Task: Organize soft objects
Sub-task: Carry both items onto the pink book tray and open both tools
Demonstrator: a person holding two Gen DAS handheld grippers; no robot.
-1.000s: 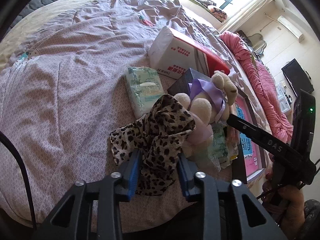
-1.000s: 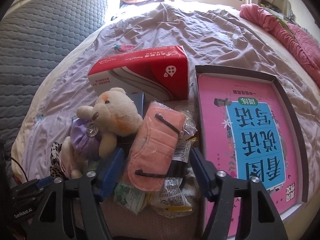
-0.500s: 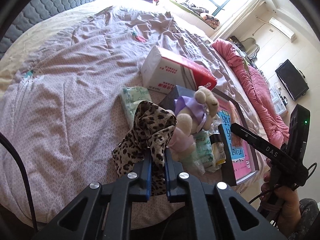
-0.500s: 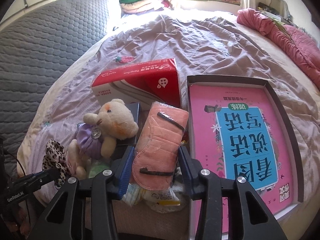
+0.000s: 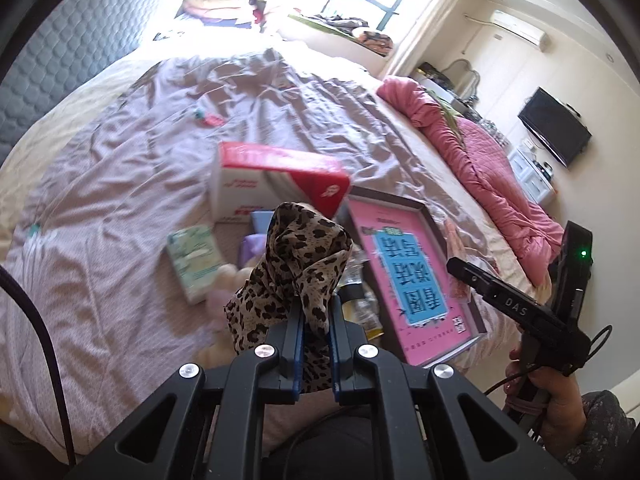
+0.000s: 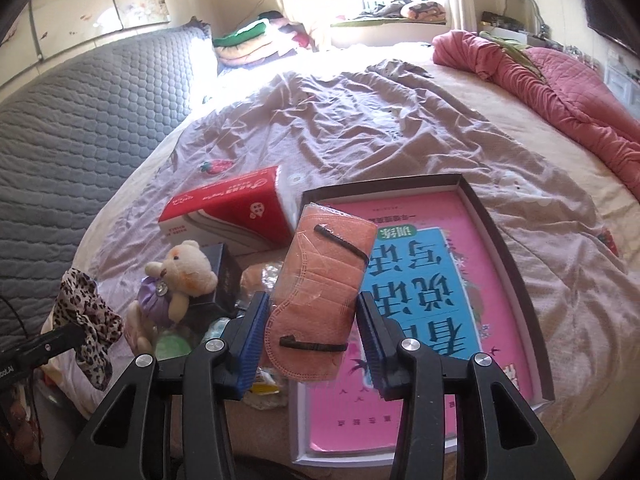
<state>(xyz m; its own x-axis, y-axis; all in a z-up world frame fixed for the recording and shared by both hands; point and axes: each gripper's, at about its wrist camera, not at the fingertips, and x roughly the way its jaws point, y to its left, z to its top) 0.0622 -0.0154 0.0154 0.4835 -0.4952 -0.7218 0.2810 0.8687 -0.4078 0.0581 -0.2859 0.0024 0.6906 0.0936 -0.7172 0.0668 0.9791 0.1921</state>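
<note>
My left gripper is shut on a leopard-print cloth, which stands up bunched above the blue pads and hangs clear of the bed. In the right wrist view the same leopard-print cloth dangles at the far left. My right gripper is shut on a clear packet of salmon-pink face masks, lifted above the bed. A cream teddy bear in a purple dress sits on the bed beside a dark box. Small plastic packets lie under the mask packet.
A red and white tissue box lies behind the bear. A dark tray holding a pink book is to the right. A green wipes pack lies on the purple sheet. A pink quilt edges the bed's right side.
Both grippers rose from the pile. The left closed on the leopard cloth and lifted it off the bed. The right closed on the mask packet and carried it up and right, toward the tray.
</note>
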